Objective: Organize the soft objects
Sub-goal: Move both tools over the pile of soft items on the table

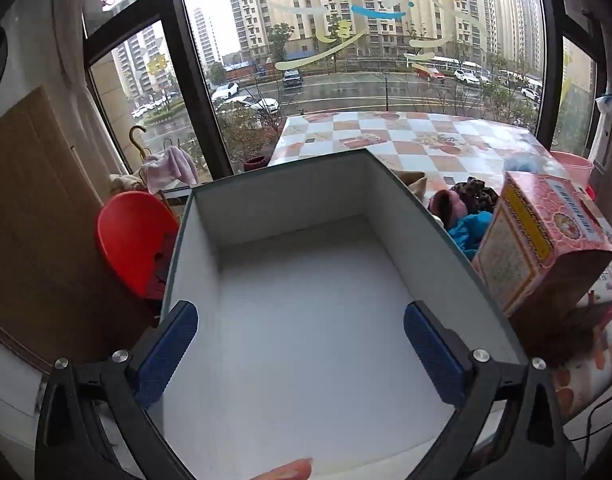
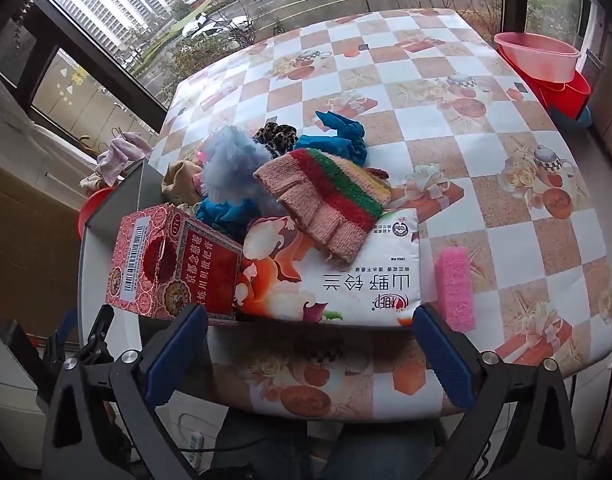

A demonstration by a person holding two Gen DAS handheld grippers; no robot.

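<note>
An open grey box (image 1: 306,280) with a white inside fills the left wrist view; nothing lies in it. My left gripper (image 1: 300,324) is open above the box's near end. In the right wrist view a pile of soft things lies on the checkered table (image 2: 486,208): a striped knitted piece (image 2: 326,200), a fluffy light-blue ball (image 2: 234,164), blue cloth (image 2: 342,136), a leopard scrunchie (image 2: 276,136). A pink sponge (image 2: 454,284) lies beside a tissue pack (image 2: 346,276). My right gripper (image 2: 310,324) is open and empty at the table's near edge.
A red patterned carton (image 2: 174,264) stands next to the grey box (image 2: 114,200); it also shows in the left wrist view (image 1: 542,240). Pink and red basins (image 2: 542,60) sit at the far right. A red stool (image 1: 134,236) stands left of the box. A window is behind.
</note>
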